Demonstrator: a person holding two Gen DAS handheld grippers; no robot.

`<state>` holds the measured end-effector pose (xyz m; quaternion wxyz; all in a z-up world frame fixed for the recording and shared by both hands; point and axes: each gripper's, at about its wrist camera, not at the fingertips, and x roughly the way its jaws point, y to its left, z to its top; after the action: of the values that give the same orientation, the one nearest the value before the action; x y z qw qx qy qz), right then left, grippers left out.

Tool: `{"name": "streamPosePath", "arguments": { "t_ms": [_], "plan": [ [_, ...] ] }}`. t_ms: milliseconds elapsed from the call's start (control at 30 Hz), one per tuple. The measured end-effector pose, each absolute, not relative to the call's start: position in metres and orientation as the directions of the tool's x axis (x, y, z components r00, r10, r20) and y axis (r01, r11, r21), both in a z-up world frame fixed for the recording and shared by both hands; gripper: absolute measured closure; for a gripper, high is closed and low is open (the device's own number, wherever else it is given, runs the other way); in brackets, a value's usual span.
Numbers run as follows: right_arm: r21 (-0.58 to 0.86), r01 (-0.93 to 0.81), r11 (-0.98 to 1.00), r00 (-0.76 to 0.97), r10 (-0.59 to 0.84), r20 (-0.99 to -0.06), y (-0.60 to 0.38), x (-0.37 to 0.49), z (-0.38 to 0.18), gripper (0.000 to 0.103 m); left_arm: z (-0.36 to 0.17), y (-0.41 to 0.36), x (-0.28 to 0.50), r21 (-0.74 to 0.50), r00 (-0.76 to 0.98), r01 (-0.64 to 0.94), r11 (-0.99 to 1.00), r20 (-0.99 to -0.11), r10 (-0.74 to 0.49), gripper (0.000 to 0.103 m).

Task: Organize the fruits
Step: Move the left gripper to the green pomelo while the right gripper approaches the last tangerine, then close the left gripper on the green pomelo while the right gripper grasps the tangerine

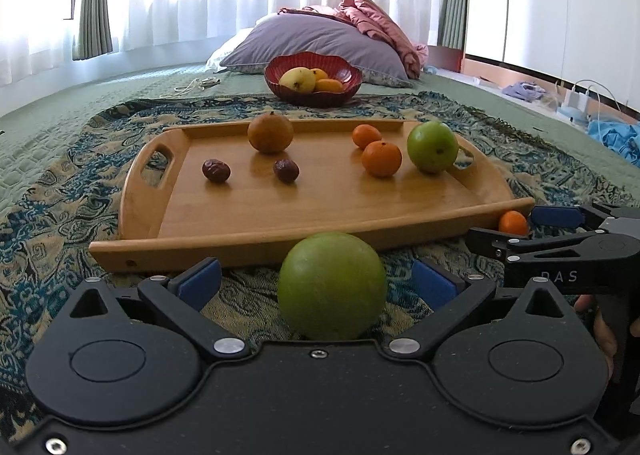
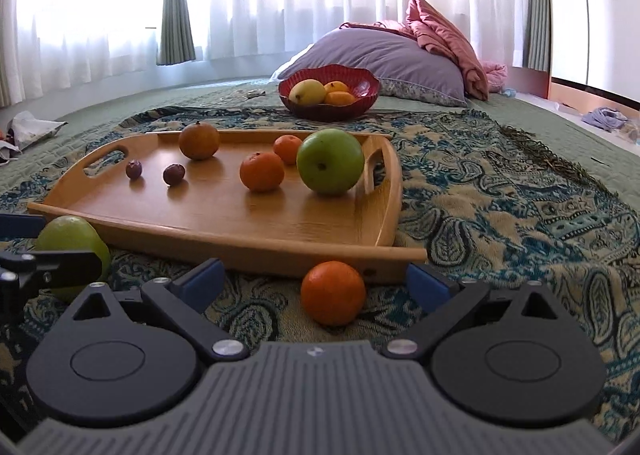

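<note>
The left gripper [image 1: 316, 281] was spread wide around a green apple [image 1: 332, 286] on the patterned blanket [image 1: 60, 191], pads not touching it. Same deal on the right: the right gripper [image 2: 314, 281] was gaping around a mandarin [image 2: 333, 292], just beside the wooden tray [image 2: 224, 233]. 6 more fruits were left on that tray, plus a red bowl [image 2: 362, 89] further back.

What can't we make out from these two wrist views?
- Underside of the green fruit, left wrist view: hidden behind the left gripper body.
- Small orange, left wrist view: partly hidden by the wooden tray corner and the right gripper.
- Red bowl contents, both views: rim hides the lower fruit; count unclear.
</note>
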<state>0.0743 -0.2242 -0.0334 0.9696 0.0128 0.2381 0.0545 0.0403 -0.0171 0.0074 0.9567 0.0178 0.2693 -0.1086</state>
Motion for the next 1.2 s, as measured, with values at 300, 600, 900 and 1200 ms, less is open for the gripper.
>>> {"name": "streamPosePath", "arguments": {
  "t_ms": [300, 600, 900, 1200],
  "plan": [
    [0.027, -0.081, 0.996, 0.883, 0.084, -0.461, -0.219, 0.075, -0.044, 0.001, 0.0, -0.021, 0.042, -0.012, 0.833, 0.217, 0.976, -0.519, -0.192, 0.001],
    [-0.008, -0.104, 0.995, 0.887, 0.089, -0.453, -0.214, 0.073, -0.048, 0.008, -0.004, -0.024, 0.041, -0.026, 0.822, 0.236, 0.971, -0.528, -0.214, 0.012],
    [0.021, -0.111, 0.994, 0.897, 0.109, -0.428, -0.217, 0.064, -0.036, 0.029, -0.005, -0.017, 0.044, -0.055, 0.806, 0.22, 0.974, -0.553, -0.213, 0.043],
    [0.032, -0.046, 0.998, 0.883, 0.055, -0.466, -0.22, 0.065, -0.036, 0.061, -0.001, -0.018, 0.043, -0.061, 0.803, 0.215, 0.975, -0.556, -0.212, 0.049]
  ]
}}
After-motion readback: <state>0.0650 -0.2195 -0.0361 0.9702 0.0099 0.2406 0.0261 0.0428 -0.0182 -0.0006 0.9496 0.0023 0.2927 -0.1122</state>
